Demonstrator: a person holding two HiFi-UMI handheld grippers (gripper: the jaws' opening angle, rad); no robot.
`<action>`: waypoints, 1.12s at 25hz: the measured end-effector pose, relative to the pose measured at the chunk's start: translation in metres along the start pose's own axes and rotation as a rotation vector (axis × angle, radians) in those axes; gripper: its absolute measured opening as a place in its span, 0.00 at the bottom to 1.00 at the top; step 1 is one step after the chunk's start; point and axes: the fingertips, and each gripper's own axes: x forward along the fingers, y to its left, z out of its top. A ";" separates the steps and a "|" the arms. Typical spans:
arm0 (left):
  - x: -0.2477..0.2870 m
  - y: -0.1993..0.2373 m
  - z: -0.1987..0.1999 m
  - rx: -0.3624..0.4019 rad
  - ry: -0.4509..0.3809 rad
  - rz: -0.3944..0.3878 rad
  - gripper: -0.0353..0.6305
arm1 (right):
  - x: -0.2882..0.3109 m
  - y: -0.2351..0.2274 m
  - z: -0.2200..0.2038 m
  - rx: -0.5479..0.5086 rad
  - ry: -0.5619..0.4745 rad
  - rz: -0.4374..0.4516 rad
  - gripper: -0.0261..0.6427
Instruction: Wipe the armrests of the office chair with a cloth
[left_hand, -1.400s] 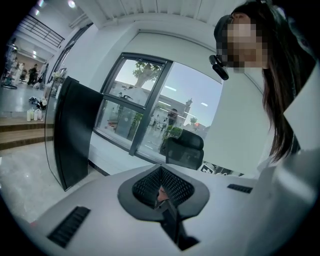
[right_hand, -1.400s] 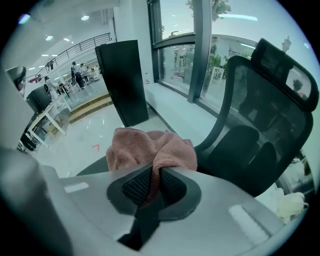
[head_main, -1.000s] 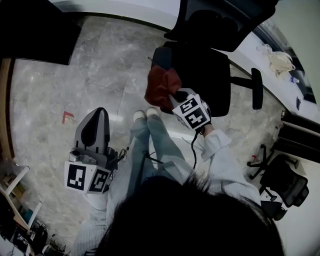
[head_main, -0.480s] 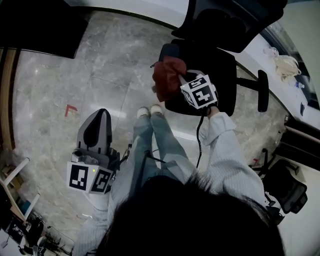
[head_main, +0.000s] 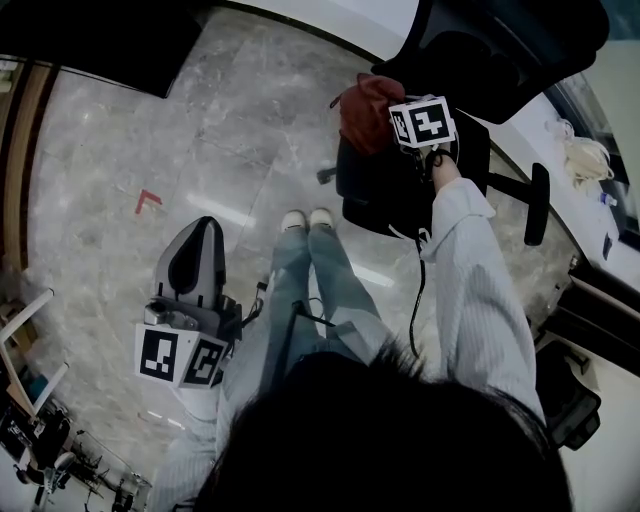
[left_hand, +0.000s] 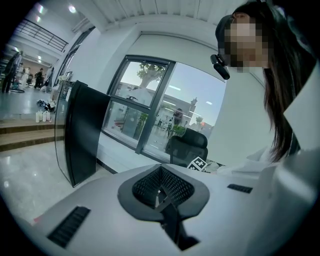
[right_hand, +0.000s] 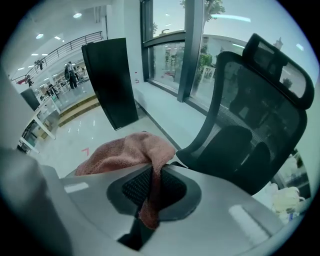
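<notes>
A black office chair (head_main: 400, 190) stands ahead of me, its mesh backrest (right_hand: 255, 110) rising at the far side. My right gripper (head_main: 395, 118) is at the chair's left side near the backrest, shut on a red-pink cloth (head_main: 362, 110). In the right gripper view the cloth (right_hand: 127, 152) bunches over the jaws and a strip hangs down between them at the right gripper (right_hand: 152, 172). The left armrest is hidden under the cloth and gripper. The right armrest (head_main: 540, 205) is bare. My left gripper (head_main: 198, 228) hangs low by my left leg, shut and holding nothing.
A tall black panel (head_main: 90, 40) stands at the far left. A red mark (head_main: 147, 200) lies on the marble floor. A white desk with a pale bundle (head_main: 585, 160) runs along the right. Another black chair (head_main: 570, 400) sits at the lower right.
My right gripper has travelled farther away along the chair's left side toward the backrest, carrying the cloth with it. The left gripper has stayed where it was.
</notes>
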 end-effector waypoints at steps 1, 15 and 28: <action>0.000 0.001 -0.001 -0.001 0.000 0.002 0.06 | 0.002 -0.002 0.001 0.012 0.006 -0.002 0.08; 0.013 -0.043 0.006 0.033 -0.004 -0.111 0.06 | -0.069 0.092 -0.098 0.002 -0.011 0.171 0.08; 0.000 -0.108 0.032 0.123 -0.056 -0.247 0.06 | -0.157 0.127 -0.106 0.059 -0.221 0.199 0.08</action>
